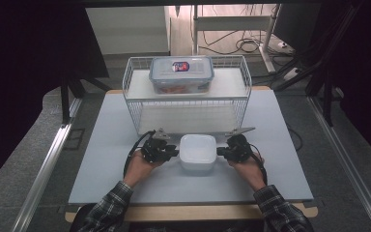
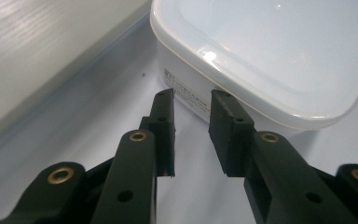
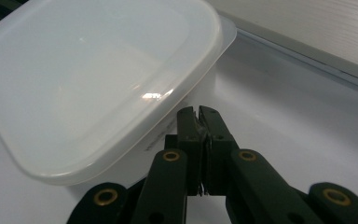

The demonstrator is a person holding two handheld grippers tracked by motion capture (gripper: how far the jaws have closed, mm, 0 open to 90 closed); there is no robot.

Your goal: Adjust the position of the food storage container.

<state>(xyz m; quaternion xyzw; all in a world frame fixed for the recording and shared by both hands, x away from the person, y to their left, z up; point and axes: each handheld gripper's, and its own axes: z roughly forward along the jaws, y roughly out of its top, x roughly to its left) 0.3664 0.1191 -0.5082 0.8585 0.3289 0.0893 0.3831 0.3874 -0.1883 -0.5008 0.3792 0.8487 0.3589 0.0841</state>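
**Two grippers flank a white tub in front of the wire rack**

A white lidded tub [image 1: 198, 152] sits on the pale table [image 1: 101, 169], near the front edge and just in front of the wire rack [image 1: 133, 104]. The lid is on and its corners are rounded. Seen from the tub, the rack stands at twelve o'clock, the left gripper [image 1: 173, 151] at nine o'clock and the right gripper [image 1: 221, 152] at three o'clock.

The left gripper points at the tub's side wall. In the left gripper view its jaws stand a little apart, with nothing between them, and the tips of the left gripper [image 2: 192, 95] sit just short of the tub [image 2: 279, 51], below the lid's rim where some small print runs along the wall. Whether the tips touch the wall, I cannot tell.

The right gripper [image 3: 198, 111] has its jaws pressed together, with nothing gripped that I can see. Its tips lie close under the overhanging lid edge of the tub [image 3: 88, 84], near one corner.

On the rack's upper shelf, at twelve o'clock from the tub and well apart from it, rests a clear box [image 1: 181, 73] with a blue-edged lid and a small label on top.
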